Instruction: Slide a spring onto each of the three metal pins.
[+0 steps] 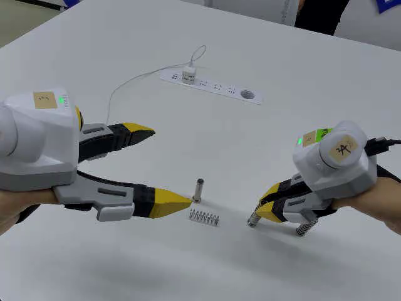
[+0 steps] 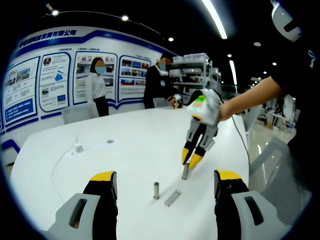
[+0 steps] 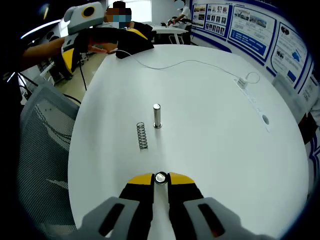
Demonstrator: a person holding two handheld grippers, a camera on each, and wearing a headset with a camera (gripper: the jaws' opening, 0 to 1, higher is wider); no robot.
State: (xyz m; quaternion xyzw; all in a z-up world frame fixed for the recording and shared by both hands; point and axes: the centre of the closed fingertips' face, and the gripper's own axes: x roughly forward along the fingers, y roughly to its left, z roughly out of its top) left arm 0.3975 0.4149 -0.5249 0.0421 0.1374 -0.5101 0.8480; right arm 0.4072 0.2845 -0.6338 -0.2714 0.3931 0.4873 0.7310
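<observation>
Left tool (image 1: pixel 164 168) hangs wide open w/ nothing in it. Its near yellow tip is just beside the foot of the bare pin (image 1: pixel 199 189), which stands upright on the worktop (image 1: pixel 263 144). The loose spring (image 1: pixel 204 218) lies flat just in front of that pin, not touching it. Right tool (image 1: pixel 265 212) is closed, tips pinched on the top of a sprung pin (image 1: pixel 253 220). A second sprung pin (image 1: pixel 303 229) sits under that tool's body, partly hidden.

Two of three look done, so the job in hand is prob. the last spring. To do it well:
- Ease the near tip off the bare pin first, or it may tip over.
- Nip the loose spring close to one end w/ a light squeeze, so coils don't crush & the bore stays open.
- Stand it up, line the free end over the pin top, lower straight, and let go once a few coils are on.
- Right tool could free up & steady the pin's foot.
</observation>
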